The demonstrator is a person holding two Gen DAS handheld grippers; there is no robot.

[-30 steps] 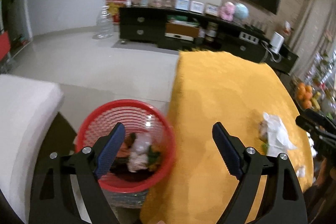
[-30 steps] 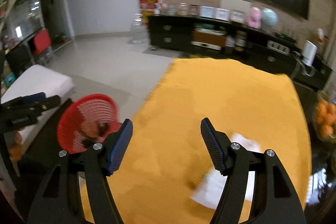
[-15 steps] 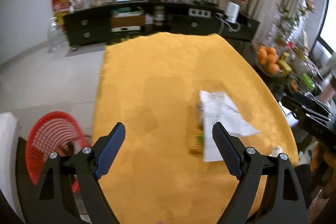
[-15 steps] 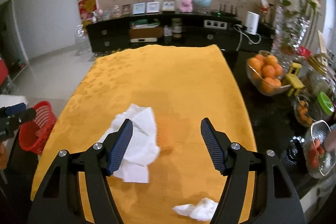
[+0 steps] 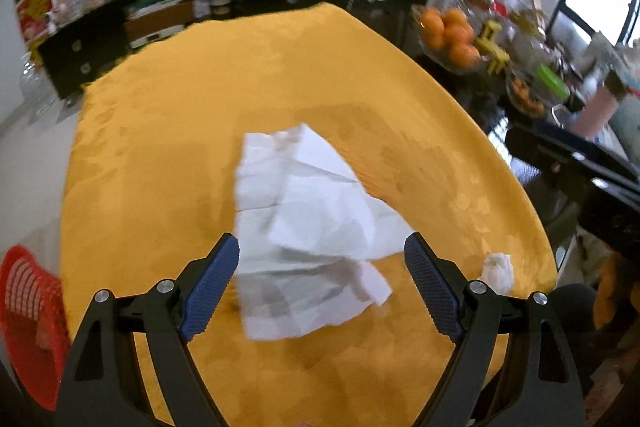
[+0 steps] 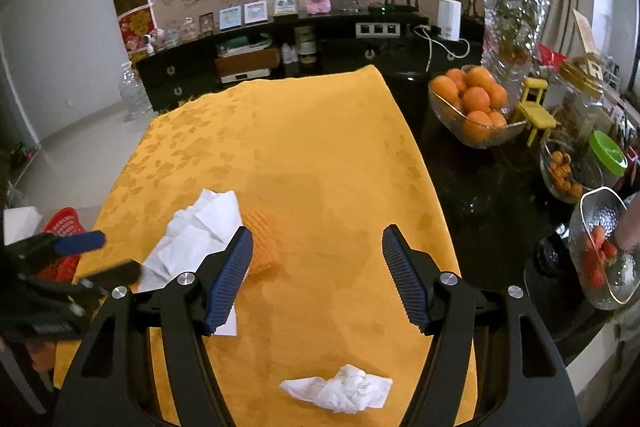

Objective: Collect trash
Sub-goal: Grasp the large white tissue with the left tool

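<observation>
My left tongs, gaping empty, now hang over the napkin, the basket swung aside; right tongs gape empty too.

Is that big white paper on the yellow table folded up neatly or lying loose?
Loose. The paper lies spread and creased on the tablecloth, corners sticking out unevenly.

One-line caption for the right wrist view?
Open right gripper above orange tablecloth, crumpled tissue lying below.

White tissues lie on a yellow leaf-patterned cloth, beside a red basket and blue-padded fingers.
</observation>
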